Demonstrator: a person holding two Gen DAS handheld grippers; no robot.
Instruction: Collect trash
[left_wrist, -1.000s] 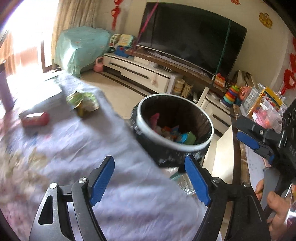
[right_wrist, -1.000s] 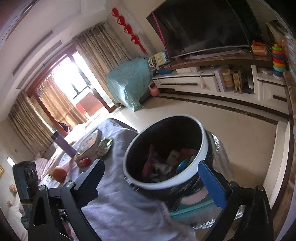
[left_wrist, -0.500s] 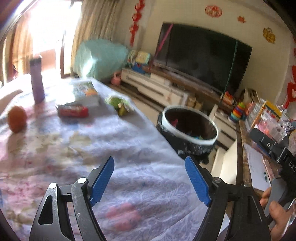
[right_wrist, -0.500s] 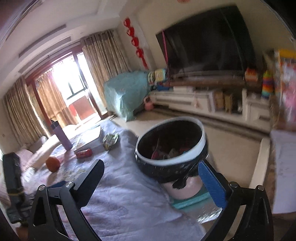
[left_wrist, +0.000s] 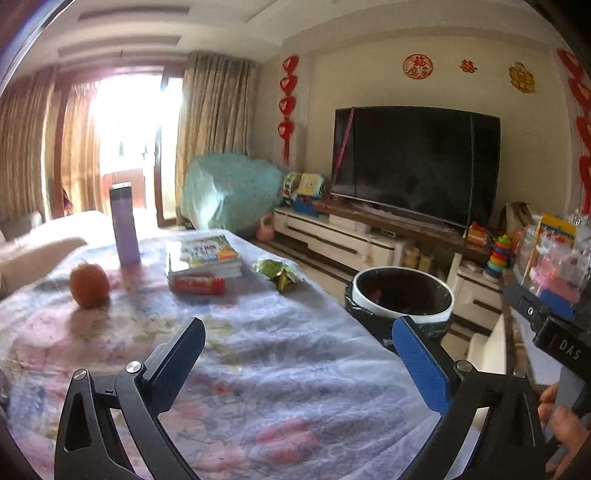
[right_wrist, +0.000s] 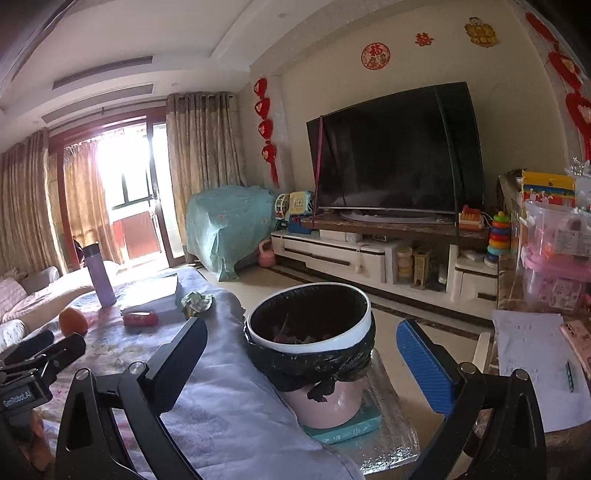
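"What are your two grippers doing?"

"My left gripper (left_wrist: 297, 365) points slightly downward, its jaws opening wide with nothing between them. My right gripper (right_wrist: 301, 365) points slightly downward too, jaws spread, nothing clamped."

"Any hands showing?"

"In the left wrist view, my right hand (left_wrist: 563, 424) wraps the other tool's handle at the lower right edge."

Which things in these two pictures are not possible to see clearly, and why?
- Trash inside the bin: left view, hidden by its dark rim; right view, too dark and small.
- Red packet: label blurred in the left view.
- Crumpled wrapper: print too small in both views.
- Books: right view, cover seen edge-on.
- Left gripper: right view, cut by the edge.
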